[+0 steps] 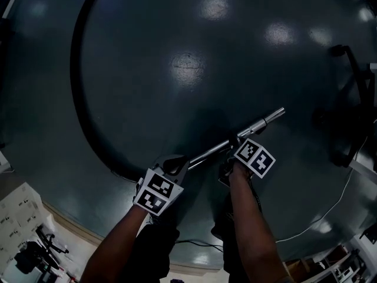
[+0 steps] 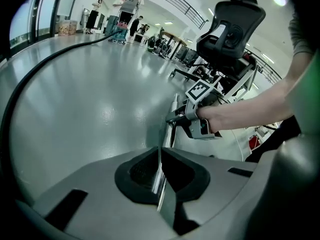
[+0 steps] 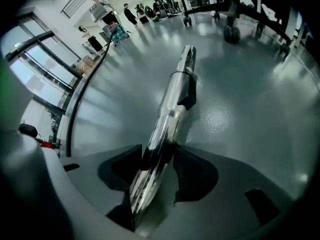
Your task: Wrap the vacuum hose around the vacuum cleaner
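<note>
Chrome tube, the stiff end of the vacuum hose, lies slanted just above the grey floor between both grippers. The black hose trails from its near end in one wide arc across the floor and out of sight. The right gripper has its jaws closed around the tube, both pads seeming to touch it. The left gripper has its jaws pressed together with the tube showing as a sliver in the seam; whether they pinch it I cannot tell. I cannot make out the vacuum cleaner itself. Wrapping looks not yet begun: this is the pick-up of the hose end. Next, the tube likely needs a firm two-handed hold and carrying toward the cleaner, drawing in the slack.
</note>
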Tool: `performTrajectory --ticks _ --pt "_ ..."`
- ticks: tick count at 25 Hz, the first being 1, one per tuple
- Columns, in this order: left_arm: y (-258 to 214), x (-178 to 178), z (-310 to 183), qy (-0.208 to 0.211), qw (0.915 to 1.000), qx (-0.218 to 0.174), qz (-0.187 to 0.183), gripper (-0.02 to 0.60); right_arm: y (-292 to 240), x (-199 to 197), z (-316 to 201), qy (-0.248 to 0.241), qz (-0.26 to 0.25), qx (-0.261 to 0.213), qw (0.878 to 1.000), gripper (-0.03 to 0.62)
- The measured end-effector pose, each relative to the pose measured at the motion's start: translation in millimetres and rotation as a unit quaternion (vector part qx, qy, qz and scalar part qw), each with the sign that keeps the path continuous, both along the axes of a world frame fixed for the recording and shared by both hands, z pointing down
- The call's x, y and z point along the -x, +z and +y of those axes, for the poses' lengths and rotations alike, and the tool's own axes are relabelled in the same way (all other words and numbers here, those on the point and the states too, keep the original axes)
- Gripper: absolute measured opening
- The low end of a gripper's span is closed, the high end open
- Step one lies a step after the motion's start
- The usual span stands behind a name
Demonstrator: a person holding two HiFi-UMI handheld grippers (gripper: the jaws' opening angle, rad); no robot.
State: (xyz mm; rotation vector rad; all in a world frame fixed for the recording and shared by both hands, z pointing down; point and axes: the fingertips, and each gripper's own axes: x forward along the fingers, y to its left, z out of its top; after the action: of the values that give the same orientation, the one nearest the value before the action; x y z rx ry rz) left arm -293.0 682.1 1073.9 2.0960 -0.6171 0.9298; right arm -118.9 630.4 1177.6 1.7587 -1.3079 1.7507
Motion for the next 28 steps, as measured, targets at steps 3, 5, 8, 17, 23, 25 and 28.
performTrajectory --ticks 3,5,8,17,23,25,28 --pt "-15.6 -11.6 0.5 0.013 0.9999 0.002 0.005 0.009 -38.4 -2.2 -12.6 -0.003 -0.016 -0.042 0.999 0.193" --pt "-30.5 -22.1 3.2 0.03 0.9995 0.008 0.008 0.009 -74.7 -4.7 -21.5 -0.011 -0.022 -0.071 0.997 0.186" --pt "-50.9 -44.2 4.3 0.073 0.9973 0.01 0.007 0.047 -130.3 -9.6 -35.0 -0.03 -0.026 -0.104 0.994 0.173" --pt "-99.1 -121.3 -43.5 0.195 0.9783 -0.07 0.005 0.242 -267.2 3.3 -70.7 -0.129 -0.017 -0.168 0.977 0.156" --pt "-127.2 -134.1 -75.3 0.203 0.9746 -0.087 0.037 0.186 -316.5 22.6 -87.0 -0.188 -0.023 -0.185 0.964 0.155" --pt "-136.7 -132.2 -79.6 0.198 0.976 -0.082 0.037 0.181 -328.0 26.1 -89.8 -0.202 -0.033 -0.189 0.961 0.155" --pt "-151.9 -129.8 -86.4 0.192 0.9774 -0.082 0.031 0.178 -347.6 33.2 -95.1 -0.232 -0.047 -0.206 0.95 0.156"
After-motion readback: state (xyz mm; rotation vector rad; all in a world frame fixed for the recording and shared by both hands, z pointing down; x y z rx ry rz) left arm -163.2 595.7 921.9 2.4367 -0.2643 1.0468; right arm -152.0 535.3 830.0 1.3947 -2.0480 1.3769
